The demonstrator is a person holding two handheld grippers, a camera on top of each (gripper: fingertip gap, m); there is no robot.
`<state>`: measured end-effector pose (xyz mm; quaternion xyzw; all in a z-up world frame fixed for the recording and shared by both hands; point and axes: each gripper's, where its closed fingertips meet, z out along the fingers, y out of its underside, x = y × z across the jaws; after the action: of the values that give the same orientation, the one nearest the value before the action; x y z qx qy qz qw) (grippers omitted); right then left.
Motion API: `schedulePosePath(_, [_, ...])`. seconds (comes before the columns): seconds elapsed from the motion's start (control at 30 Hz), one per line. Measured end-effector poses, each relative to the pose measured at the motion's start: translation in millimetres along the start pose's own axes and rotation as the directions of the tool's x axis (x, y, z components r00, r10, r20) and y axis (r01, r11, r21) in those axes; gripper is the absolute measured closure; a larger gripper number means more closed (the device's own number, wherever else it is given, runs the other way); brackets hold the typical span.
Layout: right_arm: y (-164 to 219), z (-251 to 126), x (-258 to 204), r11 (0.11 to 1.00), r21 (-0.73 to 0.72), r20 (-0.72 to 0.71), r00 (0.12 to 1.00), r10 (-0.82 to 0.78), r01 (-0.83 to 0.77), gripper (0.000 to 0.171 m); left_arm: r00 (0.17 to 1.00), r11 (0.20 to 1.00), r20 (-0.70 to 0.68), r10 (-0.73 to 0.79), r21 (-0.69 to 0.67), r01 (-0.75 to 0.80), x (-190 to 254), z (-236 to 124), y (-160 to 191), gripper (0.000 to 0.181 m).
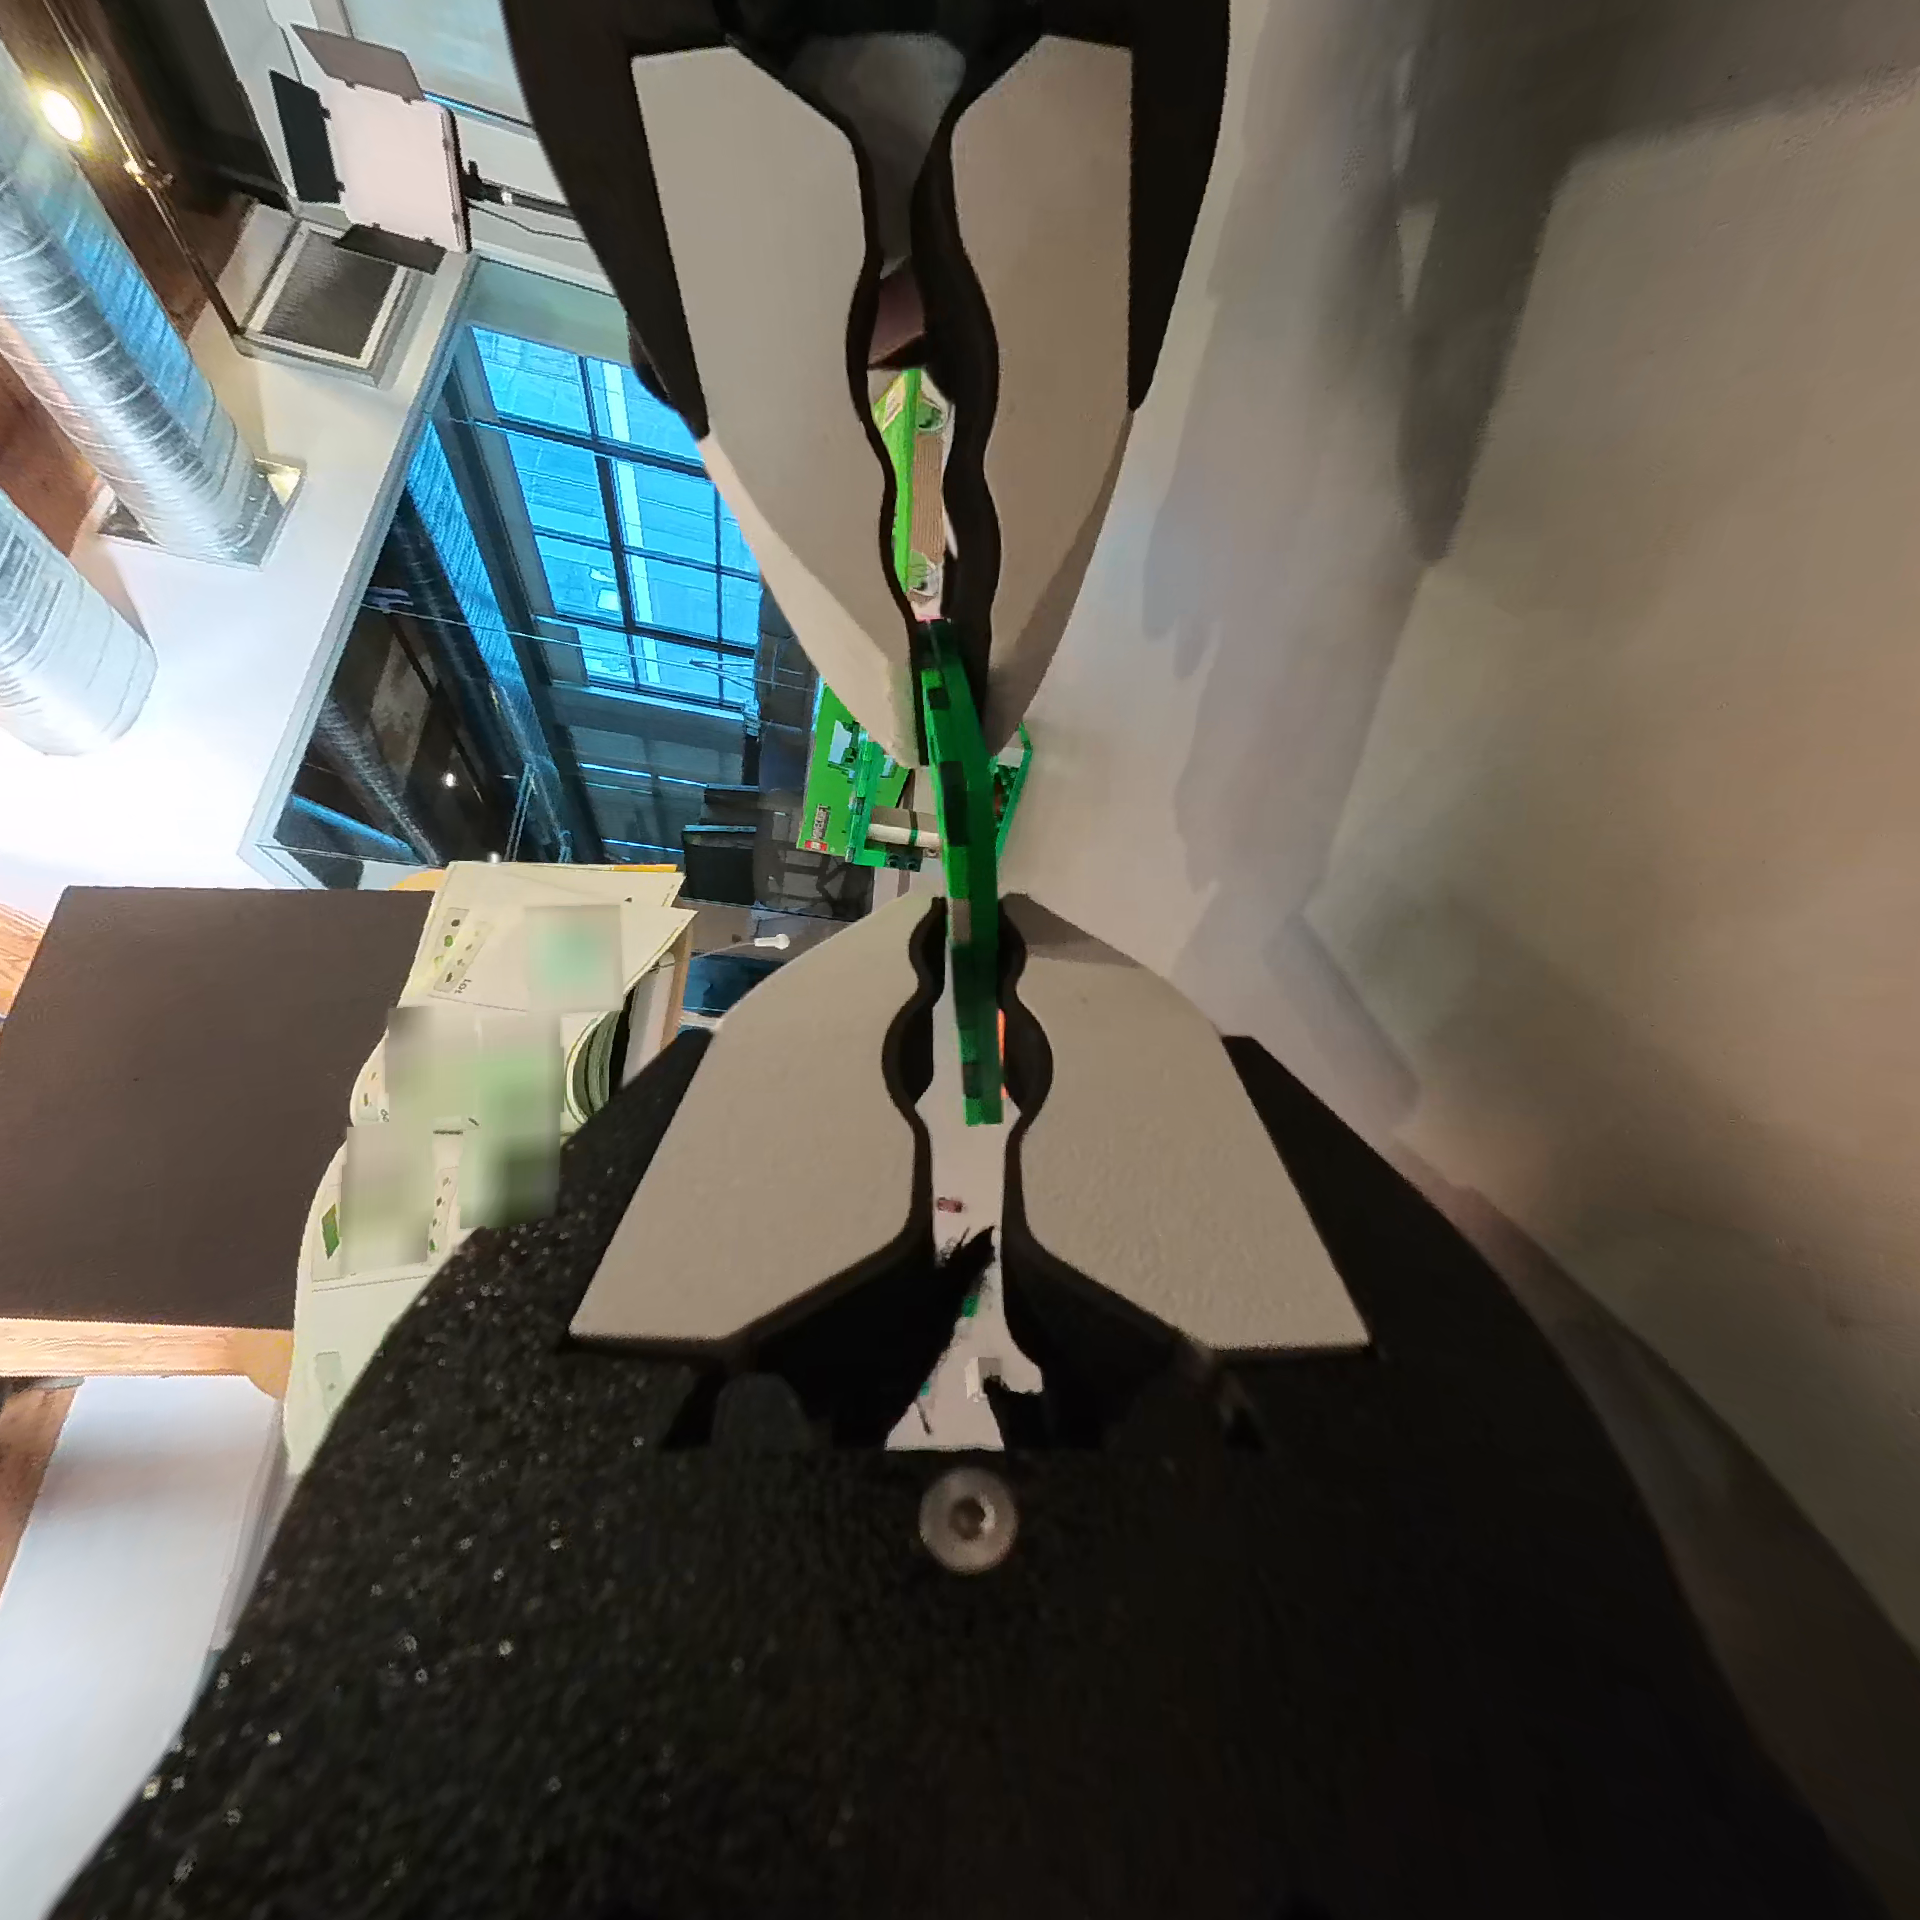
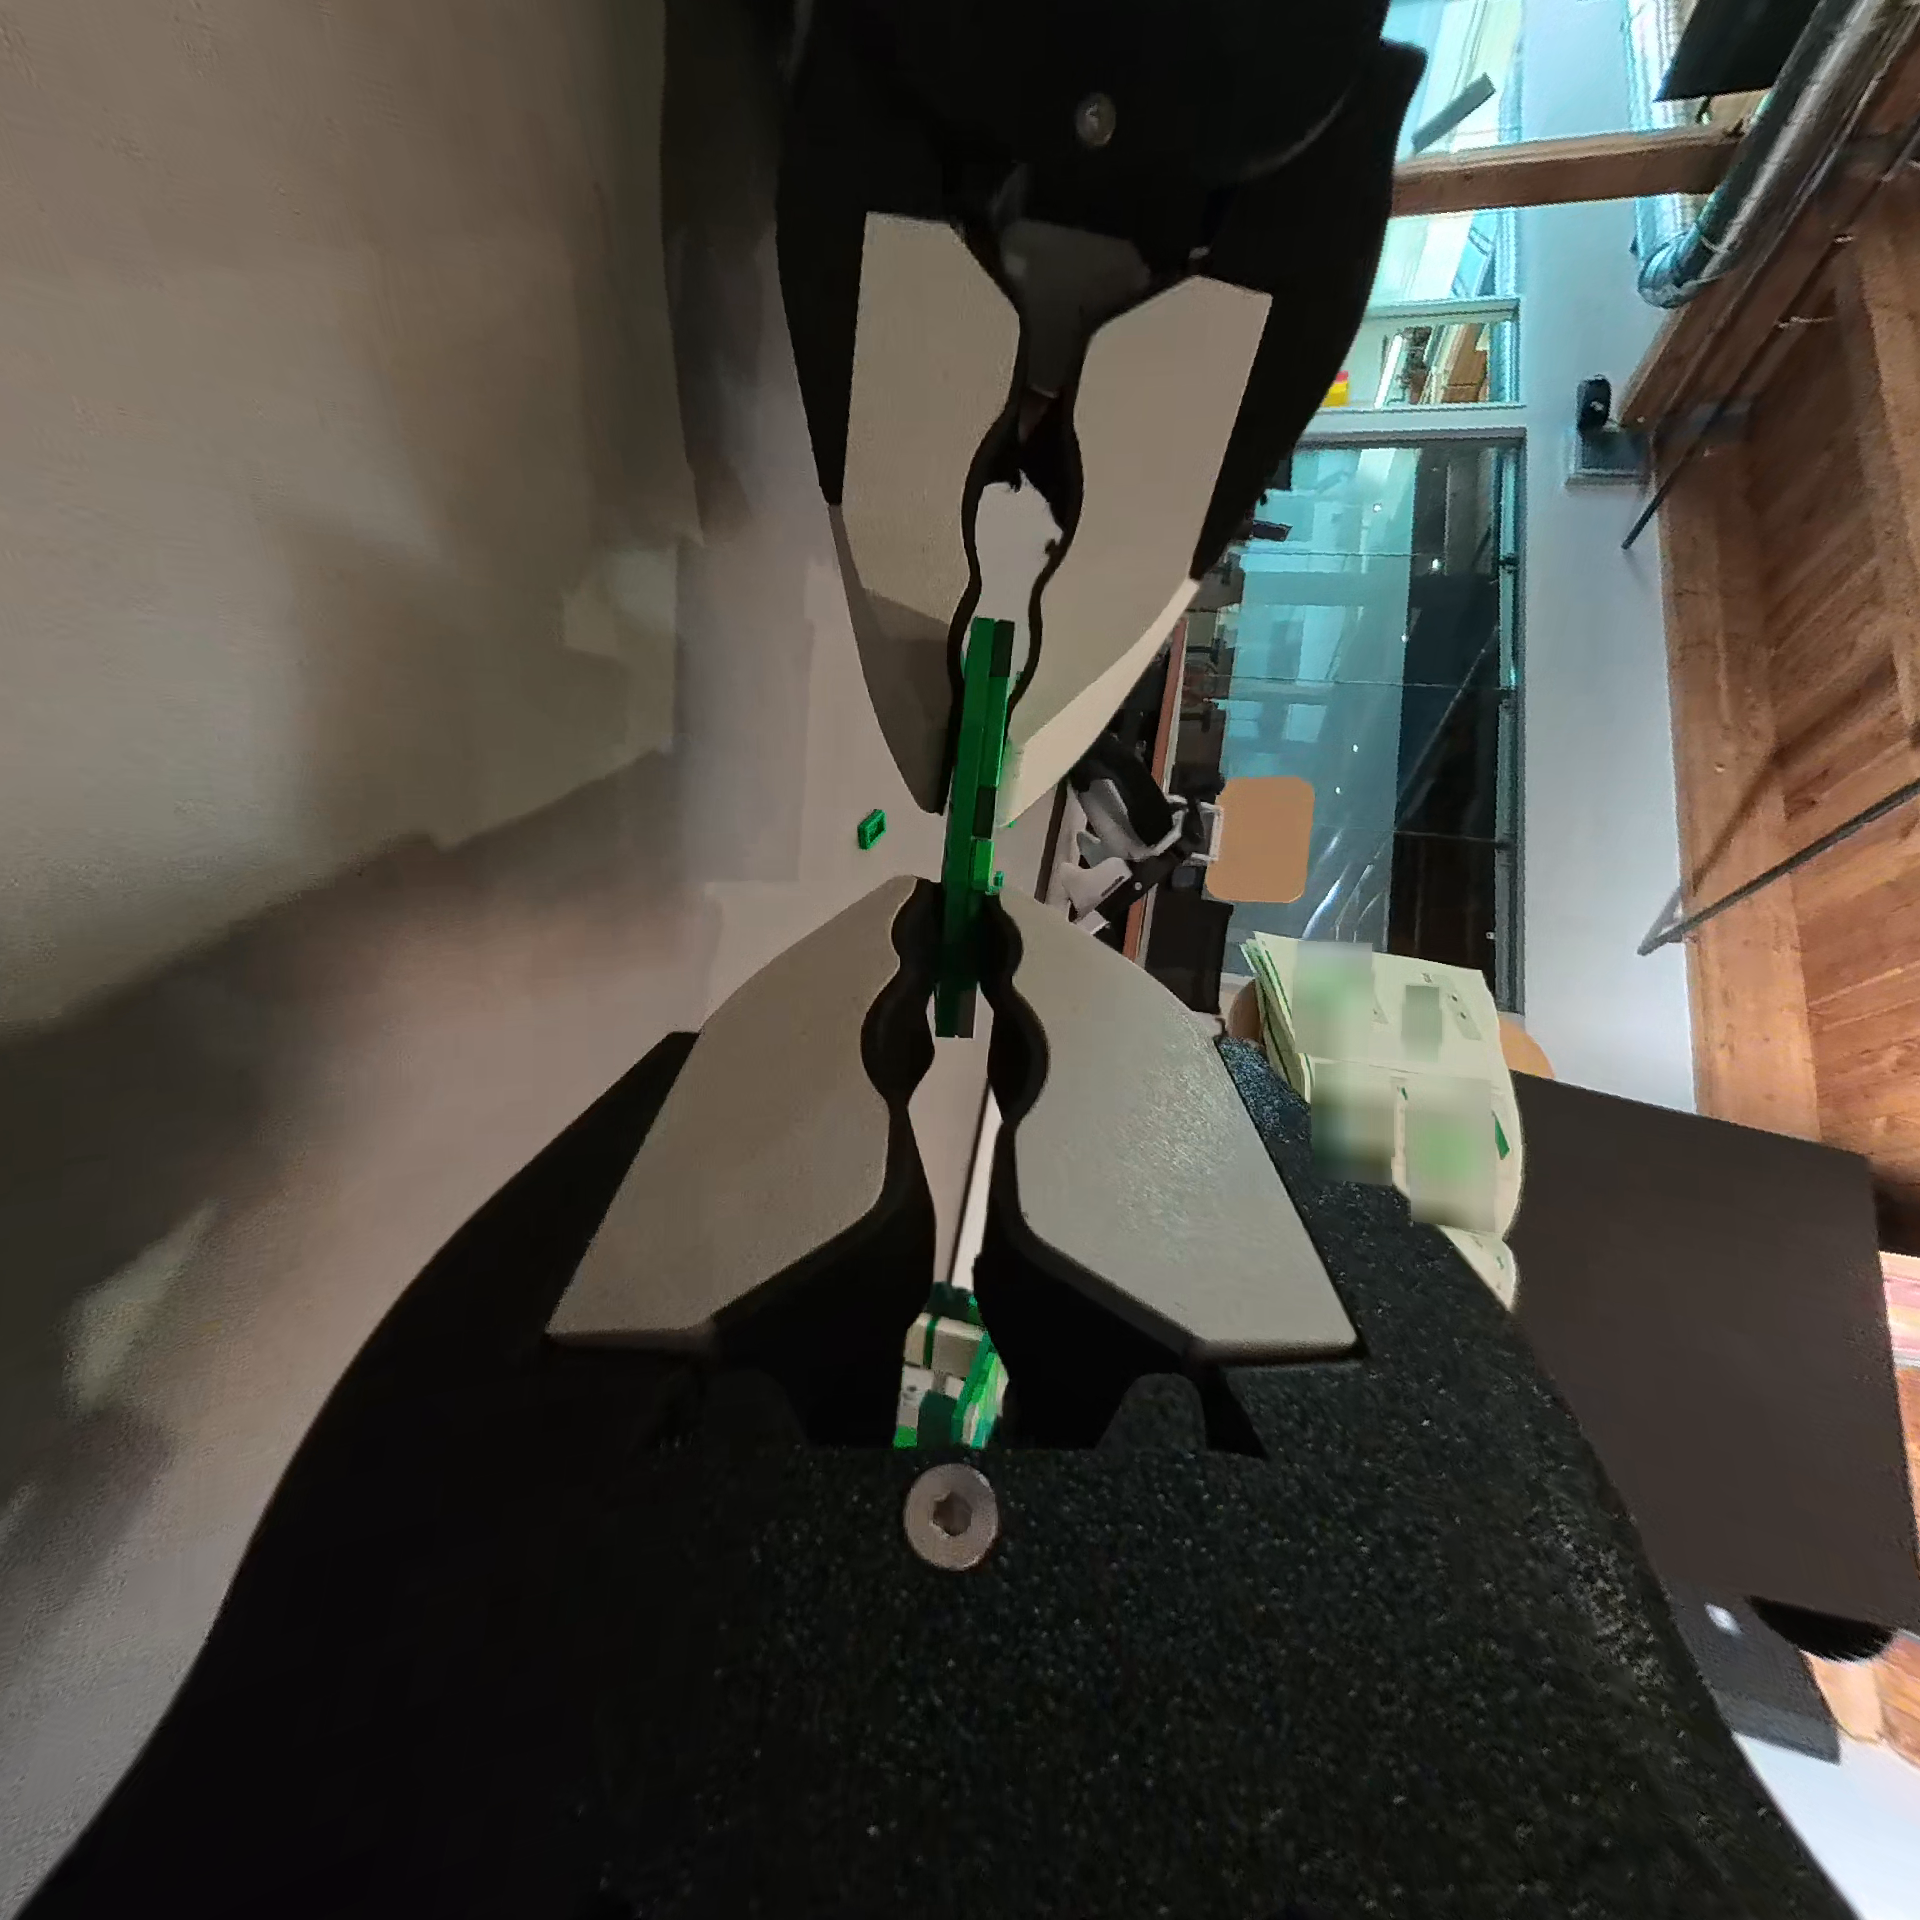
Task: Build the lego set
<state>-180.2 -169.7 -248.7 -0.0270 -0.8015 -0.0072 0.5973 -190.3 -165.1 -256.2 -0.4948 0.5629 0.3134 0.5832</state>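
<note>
A thin green lego plate assembly (image 1: 966, 831) is seen edge-on, held in the air between both grippers, which face each other tip to tip. My left gripper (image 1: 971, 925) is shut on one end of it. My right gripper (image 1: 961, 717) comes from the opposite side and is shut on the other end. In the right wrist view the same green plate assembly (image 2: 971, 831) runs from my right gripper (image 2: 951, 914) into the left gripper (image 2: 982, 790). A small green and white lego build (image 2: 951, 1382) shows through the gap behind my right fingers.
The white table (image 2: 416, 520) lies close along one side. A small loose green brick (image 2: 871, 827) lies on it. An open instruction booklet (image 2: 1382, 1070) and a black mat (image 1: 187, 1091) are near. A green lego box (image 1: 842, 790) stands farther off.
</note>
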Motion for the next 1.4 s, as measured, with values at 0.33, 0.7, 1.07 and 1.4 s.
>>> schedulePosePath(0.33, [1.5, -1.4, -11.1, 0.961, 0.074, 0.144, 0.956, 0.255, -0.267, 0.134, 0.998, 0.998, -0.004, 0.056, -0.039, -0.056, 1.1, 1.9, 8.1, 0.176])
schedulePosePath(0.7, [8.7, -12.5, 16.3, 0.785, 0.128, 0.437, 0.745, 0.503, -0.606, 0.145, 0.984, 0.985, -0.046, 0.172, 0.006, -0.172, 12.5, 1.1, 3.2, 0.176])
schedulePosePath(1.07, [43.2, 94.9, -22.9, 0.484, -0.478, 0.437, 0.280, 0.855, -0.733, 0.156, 0.963, 0.965, -0.066, 0.260, 0.053, -0.257, 20.5, -0.5, -5.4, 0.175])
schedulePosePath(1.4, [40.2, 111.6, -31.4, 0.414, -0.501, 0.397, 0.223, 0.890, -0.760, 0.158, 0.959, 0.961, -0.064, 0.276, 0.037, -0.274, 19.4, 1.1, -2.9, 0.176])
